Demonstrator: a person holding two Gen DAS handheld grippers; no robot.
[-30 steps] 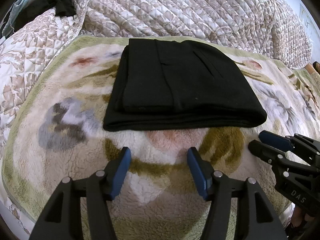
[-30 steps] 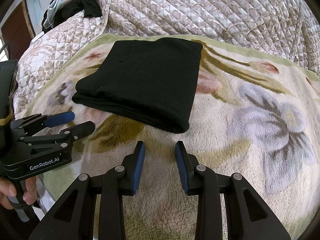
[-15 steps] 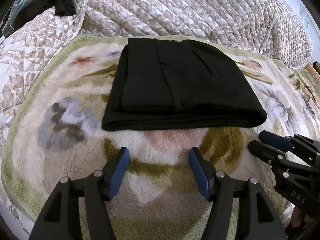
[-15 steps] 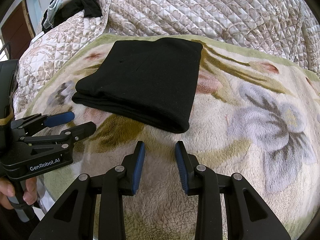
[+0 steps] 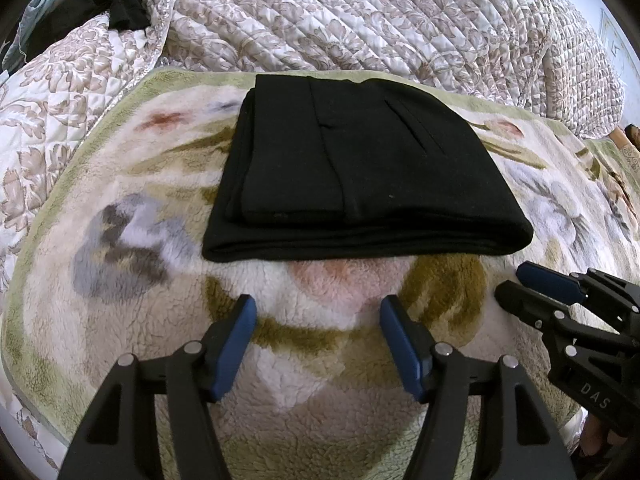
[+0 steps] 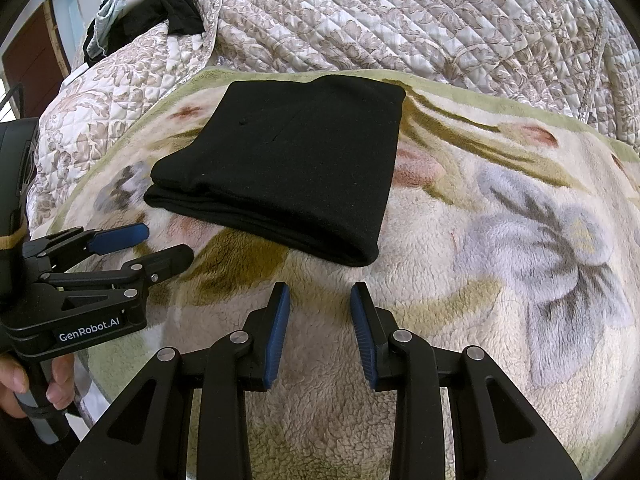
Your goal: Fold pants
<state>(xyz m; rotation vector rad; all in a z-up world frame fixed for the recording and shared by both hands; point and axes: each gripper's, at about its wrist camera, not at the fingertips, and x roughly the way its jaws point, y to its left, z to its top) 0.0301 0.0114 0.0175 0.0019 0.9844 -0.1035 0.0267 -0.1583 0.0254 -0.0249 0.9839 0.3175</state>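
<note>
Left wrist view: the left gripper point(image 5: 316, 312) hovers empty, jaws spread wide, over the floral fleece blanket point(image 5: 120, 320); the right gripper point(image 6: 318, 300) also gapes empty. Just beyond lie the black pants point(image 5: 360, 176), folded into a neat rectangle, before a quilted bedspread point(image 5: 360, 16).

Matt black knit pants point(image 5: 360, 176) lie on a fluffy fleece blanket point(image 5: 120, 280); the far quilt point(image 5: 360, 20) looks satiny.
</note>
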